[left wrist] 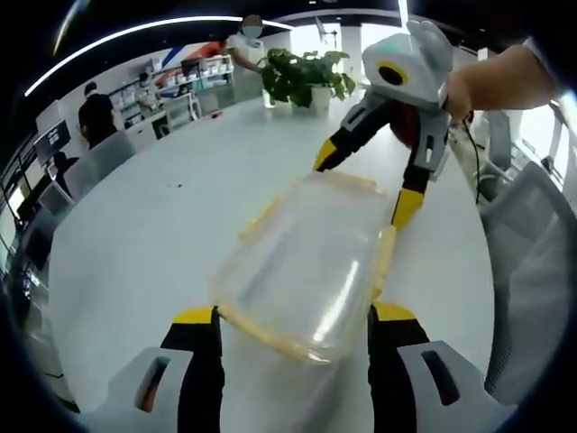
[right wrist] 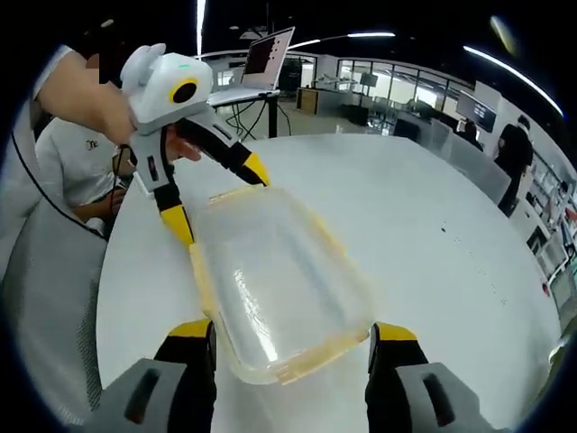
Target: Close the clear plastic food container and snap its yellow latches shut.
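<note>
A clear plastic food container (left wrist: pixel 306 257) with yellow edging lies on the white round table (left wrist: pixel 162 225), its lid resting on top. Blur hides how the yellow latches stand. My left gripper (left wrist: pixel 293 316) is open, its yellow-tipped jaws straddling the container's near end. From the far side my right gripper (left wrist: pixel 366 180) straddles the opposite end, also open. In the right gripper view the same container (right wrist: pixel 279 280) sits between my right gripper (right wrist: pixel 293 331) and the left gripper (right wrist: pixel 216 195), which comes in from the upper left, held by a hand.
A potted plant (left wrist: pixel 306 77) stands at the table's far edge. Grey chairs (left wrist: pixel 532 234) flank the table. A laptop (right wrist: pixel 270 54) sits on a stand beyond the table (right wrist: pixel 433 225). A seated person (right wrist: pixel 72 162) is close by. Desks and people fill the background.
</note>
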Demonstrator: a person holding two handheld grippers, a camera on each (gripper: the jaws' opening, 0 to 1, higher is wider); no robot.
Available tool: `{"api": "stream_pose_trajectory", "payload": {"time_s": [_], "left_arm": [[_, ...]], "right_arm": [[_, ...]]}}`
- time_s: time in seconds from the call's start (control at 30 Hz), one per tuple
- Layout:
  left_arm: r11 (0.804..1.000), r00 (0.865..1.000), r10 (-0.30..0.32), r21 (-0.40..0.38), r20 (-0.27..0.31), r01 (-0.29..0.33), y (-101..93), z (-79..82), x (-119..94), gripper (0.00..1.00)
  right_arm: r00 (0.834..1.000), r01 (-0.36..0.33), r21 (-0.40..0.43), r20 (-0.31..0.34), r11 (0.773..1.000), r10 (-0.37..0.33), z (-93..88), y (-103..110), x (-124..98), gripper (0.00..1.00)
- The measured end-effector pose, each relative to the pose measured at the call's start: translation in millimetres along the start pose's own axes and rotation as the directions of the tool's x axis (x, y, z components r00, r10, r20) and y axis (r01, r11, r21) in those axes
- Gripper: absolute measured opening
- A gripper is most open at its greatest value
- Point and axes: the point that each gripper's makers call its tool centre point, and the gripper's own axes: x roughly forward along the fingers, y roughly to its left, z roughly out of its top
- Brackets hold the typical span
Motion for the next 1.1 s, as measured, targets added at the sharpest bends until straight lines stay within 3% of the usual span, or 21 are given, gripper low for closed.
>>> {"api": "stream_pose_trajectory", "payload": {"time_s": [0.57,0.67,0.83,0.9,0.93,0.97,1.0,1.03,1.1], "left_arm": [[1.000,1.000,0.021,-0.016,-0.020,-0.021,8.3,1.4,3.4,0.66],[0.999,0.999,0.032,-0.040,-0.031,-0.033,11.0,-2.4,0.8,0.74],[0.999,0.999,0.035,-0.038,-0.030,-0.036,13.0,-6.0,-6.0,0.80],[0.999,0.999,0.037,-0.037,-0.007,-0.038,12.6,-1.5,-9.3,0.87],[0.999,0.999,0.040,-0.033,0.005,-0.040,12.4,0.9,-10.2,0.91],[0.999,0.999,0.046,-0.025,0.007,-0.045,12.6,1.8,-11.2,0.95],[0.999,0.999,0.042,-0.026,0.016,-0.042,11.6,3.7,-11.9,0.99],[0.999,0.999,0.044,-0.027,0.026,-0.043,11.3,6.2,-13.0,0.99],[0.999,0.999,0.034,-0.044,0.035,-0.033,9.4,7.6,-13.5,0.99]], "right_arm": [[1.000,0.002,-0.002,-0.017,1.000,-0.002,2.9,-7.5,2.9,0.68],[1.000,0.004,-0.014,-0.023,1.000,-0.004,2.0,-6.7,1.3,0.68],[1.000,0.007,-0.003,-0.007,1.000,-0.007,5.4,-5.6,-3.1,0.77],[0.999,-0.006,0.063,0.039,0.998,0.003,12.7,-2.1,-5.7,0.89],[0.997,-0.022,0.136,0.072,0.991,0.012,17.2,0.5,-7.0,0.98],[0.998,-0.038,0.143,0.064,0.989,0.029,15.4,2.1,-8.9,0.98],[0.998,-0.012,0.145,0.067,0.989,0.002,14.7,-2.2,-12.2,0.99],[0.996,0.004,0.120,0.093,0.993,-0.015,18.3,-5.2,-16.1,0.99],[0.997,-0.010,0.141,0.071,0.990,0.000,15.8,-4.6,-16.2,0.99]]}}
